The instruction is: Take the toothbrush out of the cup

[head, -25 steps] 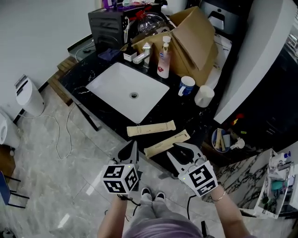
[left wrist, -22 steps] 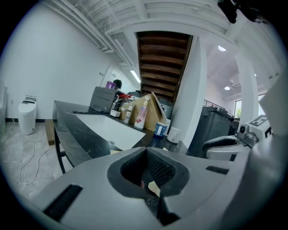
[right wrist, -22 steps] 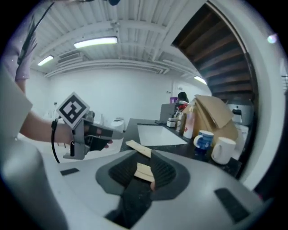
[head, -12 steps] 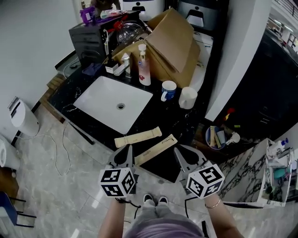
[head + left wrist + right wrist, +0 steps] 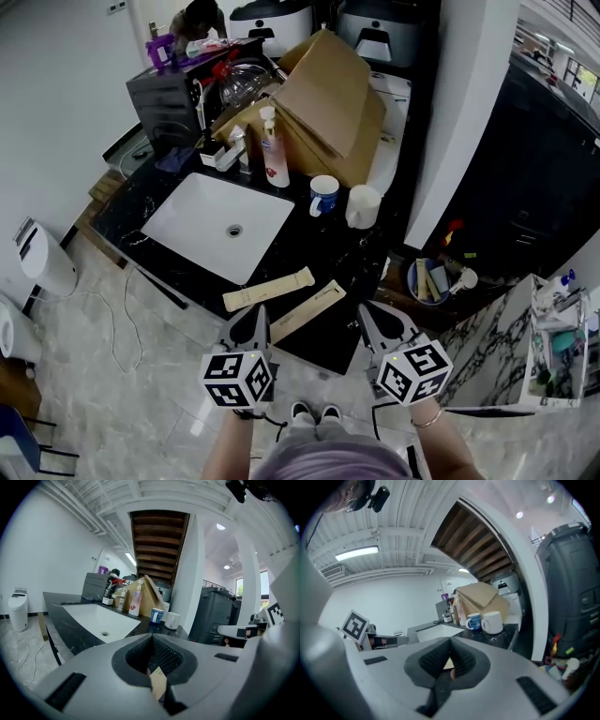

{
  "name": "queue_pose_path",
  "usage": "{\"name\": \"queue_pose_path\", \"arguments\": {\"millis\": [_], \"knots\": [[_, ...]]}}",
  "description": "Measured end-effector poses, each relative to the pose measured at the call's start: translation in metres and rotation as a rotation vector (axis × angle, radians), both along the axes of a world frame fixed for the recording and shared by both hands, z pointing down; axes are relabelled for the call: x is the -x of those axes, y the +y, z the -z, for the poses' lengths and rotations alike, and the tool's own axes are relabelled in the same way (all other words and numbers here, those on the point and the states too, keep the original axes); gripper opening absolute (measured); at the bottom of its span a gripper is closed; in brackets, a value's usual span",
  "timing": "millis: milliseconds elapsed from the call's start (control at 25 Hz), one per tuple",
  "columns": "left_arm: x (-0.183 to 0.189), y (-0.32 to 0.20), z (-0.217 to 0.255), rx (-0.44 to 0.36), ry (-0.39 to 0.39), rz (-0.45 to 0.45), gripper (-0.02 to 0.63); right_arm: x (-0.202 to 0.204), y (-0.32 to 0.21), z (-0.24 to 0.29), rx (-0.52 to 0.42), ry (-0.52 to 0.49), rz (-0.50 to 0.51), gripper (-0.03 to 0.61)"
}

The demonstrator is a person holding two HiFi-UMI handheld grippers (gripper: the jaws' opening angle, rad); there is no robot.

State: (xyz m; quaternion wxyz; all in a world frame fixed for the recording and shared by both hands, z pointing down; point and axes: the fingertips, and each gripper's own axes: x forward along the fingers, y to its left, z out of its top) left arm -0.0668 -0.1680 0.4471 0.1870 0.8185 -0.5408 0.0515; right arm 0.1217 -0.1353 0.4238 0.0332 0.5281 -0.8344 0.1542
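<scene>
Lately the right gripper (image 5: 367, 315) rolled, its jaws just closing empty; left gripper (image 5: 258, 315) shut too; blue mug (image 5: 323, 195) lay up-frame, nearer right.

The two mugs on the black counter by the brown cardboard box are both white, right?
No: the head view shows one white ceramic mug and one blue-and-white ceramic mug, on the black counter by the brown cardboard box.
</scene>
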Motion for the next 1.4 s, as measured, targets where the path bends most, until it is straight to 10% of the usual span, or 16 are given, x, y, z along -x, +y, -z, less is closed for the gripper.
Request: {"name": "queue_pose_path", "arguments": {"millis": [1400], "knots": [[-0.009, 0.016, 0.003, -0.024, -0.015, 0.000, 0.000, -0.044, 0.008, -0.010, -0.006, 0.019, -0.126, 0.002]]}}
